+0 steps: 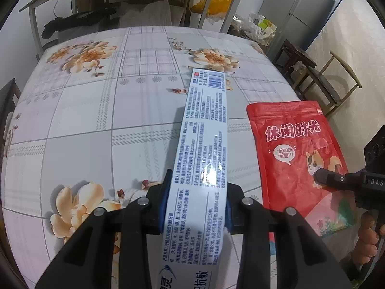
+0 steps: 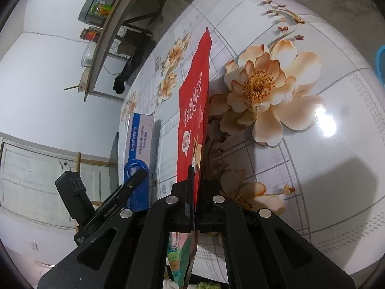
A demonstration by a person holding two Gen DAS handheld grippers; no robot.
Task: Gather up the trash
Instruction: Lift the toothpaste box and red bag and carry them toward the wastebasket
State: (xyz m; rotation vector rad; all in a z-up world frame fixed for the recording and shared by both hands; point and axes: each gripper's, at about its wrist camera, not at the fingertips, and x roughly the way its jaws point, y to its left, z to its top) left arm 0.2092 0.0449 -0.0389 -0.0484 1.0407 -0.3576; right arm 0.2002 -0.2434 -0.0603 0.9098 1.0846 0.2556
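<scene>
Left gripper (image 1: 196, 207) jaws clamped on the long sides of a white toothpaste box (image 1: 204, 149), blue pads pressed against both flanks near the box's near end. The box runs lengthwise away from the camera, barcode end far, printed text face up; whether its far end rests on the floral tabletop (image 1: 84, 120) or sits just above it I cannot tell.

Right gripper (image 2: 193, 207) jaws fully closed on a red snack pouch (image 2: 192, 101), pinching its lower part edge-on. In the right wrist view the pouch stands up thin between the jaws, running away from the camera over the tabletop (image 2: 312, 168). In the left wrist view the same pouch (image 1: 296, 149) shows its front with a cartoon cat print, and the right gripper's (image 1: 323, 177) tip bites it at the cat; it sits toward the tabletop's right edge, just beside the box, not touching it.

Box (image 2: 140, 144) also shows in the right wrist view, left of the pouch, with the left gripper (image 2: 134, 180) on its blue end.

A person's fingers (image 1: 368, 238) wrap the right gripper's handle at the frame's lower right.

Beyond the tabletop's far edge: a wooden chair (image 1: 336, 82), a grey fridge (image 1: 300, 7).
</scene>
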